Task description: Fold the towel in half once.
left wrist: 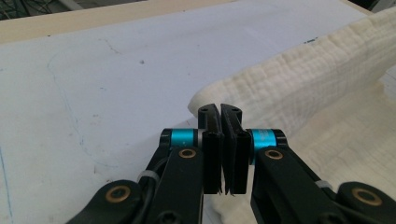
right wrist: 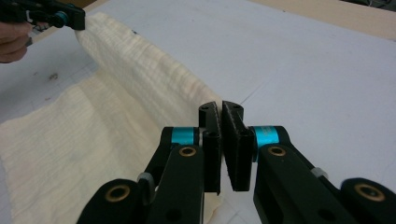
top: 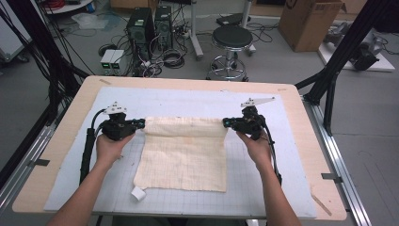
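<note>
A cream waffle-weave cloth [top: 183,150] lies on the white gridded mat [top: 287,155], its far edge raised and stretched between the two grippers. My left gripper [top: 141,123] pinches the far left corner; in the left gripper view its jaws [left wrist: 220,109] are pressed together with the cloth [left wrist: 303,79] running off to the right. My right gripper [top: 226,122] pinches the far right corner. In the right gripper view its jaws [right wrist: 221,108] are closed on the cloth [right wrist: 116,93], which leads away to the left gripper [right wrist: 70,18]. A small white tag [top: 138,193] sticks out at the near left corner.
The mat sits on a wooden tabletop [top: 61,141]. Beyond the table stand a black stool [top: 231,37], computer towers [top: 141,26] with cables, and a cardboard box [top: 308,21]. Black frame posts [top: 346,47] rise at both far sides.
</note>
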Demonstrator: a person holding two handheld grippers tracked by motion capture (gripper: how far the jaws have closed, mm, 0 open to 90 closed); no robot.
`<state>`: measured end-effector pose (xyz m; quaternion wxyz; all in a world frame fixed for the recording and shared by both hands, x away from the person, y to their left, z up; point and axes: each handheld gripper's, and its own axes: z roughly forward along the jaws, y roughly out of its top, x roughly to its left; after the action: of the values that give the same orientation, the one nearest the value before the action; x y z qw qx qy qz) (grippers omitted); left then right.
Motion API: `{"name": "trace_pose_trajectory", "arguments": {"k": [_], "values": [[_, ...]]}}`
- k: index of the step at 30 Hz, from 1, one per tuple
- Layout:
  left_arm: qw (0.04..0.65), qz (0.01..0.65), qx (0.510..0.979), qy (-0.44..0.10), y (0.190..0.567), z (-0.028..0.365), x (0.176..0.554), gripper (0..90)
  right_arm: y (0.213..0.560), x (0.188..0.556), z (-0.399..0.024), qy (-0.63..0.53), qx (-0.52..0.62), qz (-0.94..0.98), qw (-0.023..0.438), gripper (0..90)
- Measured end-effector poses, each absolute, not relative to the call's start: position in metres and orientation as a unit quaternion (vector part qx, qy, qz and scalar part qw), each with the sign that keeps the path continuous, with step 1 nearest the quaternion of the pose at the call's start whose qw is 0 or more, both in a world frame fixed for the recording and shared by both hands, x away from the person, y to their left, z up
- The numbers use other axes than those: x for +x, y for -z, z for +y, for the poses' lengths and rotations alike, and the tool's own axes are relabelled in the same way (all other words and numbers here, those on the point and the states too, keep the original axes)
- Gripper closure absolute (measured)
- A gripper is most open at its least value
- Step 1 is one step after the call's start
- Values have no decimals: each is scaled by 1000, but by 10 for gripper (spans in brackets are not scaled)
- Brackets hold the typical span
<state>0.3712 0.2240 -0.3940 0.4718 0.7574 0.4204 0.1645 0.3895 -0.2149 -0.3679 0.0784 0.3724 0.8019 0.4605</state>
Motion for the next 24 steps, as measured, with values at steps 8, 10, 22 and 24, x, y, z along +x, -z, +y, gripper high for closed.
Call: {"name": "trace_pose_trajectory", "arguments": {"k": [8,10,22,24], "values": [[475,413,760,-165,395,229,360,869,359,377,-208,-460,349,813,78,865],[477,412,760,-162,397,230,356,869,358,374,-206,-457,344,816,78,865],[483,401,764,-151,406,233,337,869,376,360,-211,-454,345,818,76,866],[479,398,768,-150,407,232,335,869,378,359,-212,-455,345,818,73,866]]}}
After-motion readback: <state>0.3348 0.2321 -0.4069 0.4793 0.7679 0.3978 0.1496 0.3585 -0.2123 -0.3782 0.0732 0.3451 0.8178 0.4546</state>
